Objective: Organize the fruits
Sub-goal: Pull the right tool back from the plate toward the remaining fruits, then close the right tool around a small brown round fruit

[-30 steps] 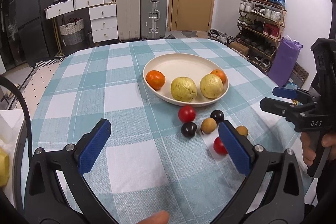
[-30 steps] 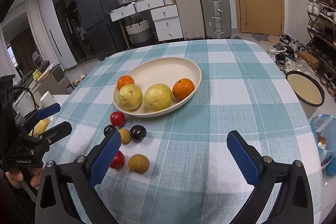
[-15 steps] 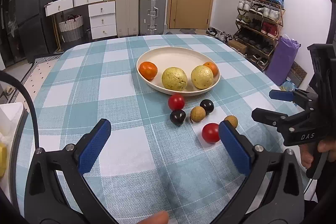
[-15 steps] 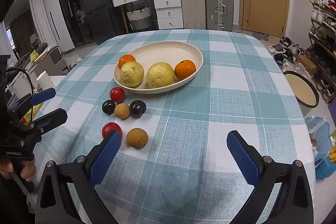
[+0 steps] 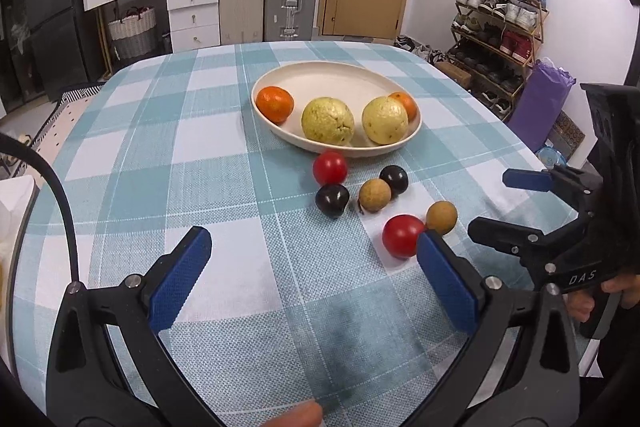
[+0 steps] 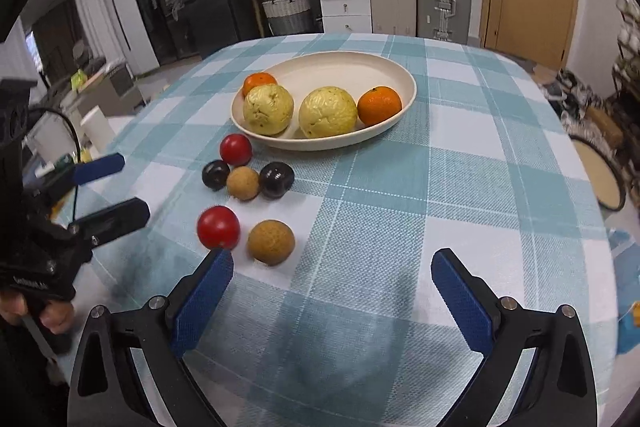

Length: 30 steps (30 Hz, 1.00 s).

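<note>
Fruit lies in two groups on the tabletop (image 6: 460,155), which wears a woven teal-and-white checked cloth that should keep round things from rolling far. At far left in the right wrist view the left claw (image 6: 110,187) hovers off the edge, its blue-padded jaws apart and empty. Next comes the loose cluster: a front tomato (image 6: 218,227) and a rough tan ball (image 6: 271,241) nearest the cameras, and behind them a dark plum (image 6: 216,175), a second tan fruit (image 6: 243,183), another plum (image 6: 276,180) and a rear tomato (image 6: 236,149), the middle three touching or nearly so. These are small, smooth spheres, light by the look of them; the tomatoes are glossy, likely slippery and easily bruised, so a gentle squeeze across the widest part seems wise, taken from above. The tan ones look dry and corky and should hold better. Further right sits the oval cream bowl (image 6: 404,75), glazed and hard, holding a half-hidden orange (image 6: 259,79), two bumpy yellow-green guavas (image 6: 268,109) (image 6: 328,111) and a second dimpled orange (image 6: 379,105). The guavas look heavier and too broad for a careless pinch. Nearest the lens, the right claw (image 6: 332,277) is spread wide with nothing between its ribbed blue pads (image 6: 202,303), hanging above the cloth just short of the front tomato.
</note>
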Tool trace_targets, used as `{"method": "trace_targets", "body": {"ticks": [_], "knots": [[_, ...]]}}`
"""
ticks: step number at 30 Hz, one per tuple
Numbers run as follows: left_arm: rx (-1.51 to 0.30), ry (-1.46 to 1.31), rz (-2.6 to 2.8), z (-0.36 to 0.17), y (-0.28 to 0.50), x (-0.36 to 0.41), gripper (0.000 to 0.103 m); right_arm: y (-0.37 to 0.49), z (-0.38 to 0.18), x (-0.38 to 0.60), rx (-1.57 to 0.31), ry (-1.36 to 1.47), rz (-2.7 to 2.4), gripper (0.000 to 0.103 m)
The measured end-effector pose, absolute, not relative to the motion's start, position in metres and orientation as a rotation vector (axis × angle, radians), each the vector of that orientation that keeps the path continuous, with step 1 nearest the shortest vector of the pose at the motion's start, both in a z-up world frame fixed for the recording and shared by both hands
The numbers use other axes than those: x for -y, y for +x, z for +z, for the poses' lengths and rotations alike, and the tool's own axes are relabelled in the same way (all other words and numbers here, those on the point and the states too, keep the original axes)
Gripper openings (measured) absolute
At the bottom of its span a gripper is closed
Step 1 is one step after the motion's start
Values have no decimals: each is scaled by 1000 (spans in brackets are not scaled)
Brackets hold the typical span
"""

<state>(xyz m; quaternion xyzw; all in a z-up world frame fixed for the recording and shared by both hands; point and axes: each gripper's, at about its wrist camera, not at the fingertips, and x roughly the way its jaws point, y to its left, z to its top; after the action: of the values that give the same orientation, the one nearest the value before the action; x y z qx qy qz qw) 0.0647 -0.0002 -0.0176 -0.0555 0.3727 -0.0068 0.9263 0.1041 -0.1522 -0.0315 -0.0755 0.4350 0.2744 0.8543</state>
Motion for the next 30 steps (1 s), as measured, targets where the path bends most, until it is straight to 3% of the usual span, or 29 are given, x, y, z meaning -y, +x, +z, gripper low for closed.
{"method": "trace_targets", "body": {"ticks": [8, 11, 15, 30], "knots": [[-774, -78, -1, -19, 71, 5, 102, 98, -38, 134, -896, -289, 626, 99], [-783, -82, -2, -22, 73, 5, 102, 103, -43, 131, -916, -296, 637, 87], [-789, -86, -8, -24, 77, 4, 102, 105, -47, 128, -927, -314, 641, 86], [-833, -109, -37, -33, 88, -3, 102, 104, -50, 116, -936, -290, 641, 62]]}}
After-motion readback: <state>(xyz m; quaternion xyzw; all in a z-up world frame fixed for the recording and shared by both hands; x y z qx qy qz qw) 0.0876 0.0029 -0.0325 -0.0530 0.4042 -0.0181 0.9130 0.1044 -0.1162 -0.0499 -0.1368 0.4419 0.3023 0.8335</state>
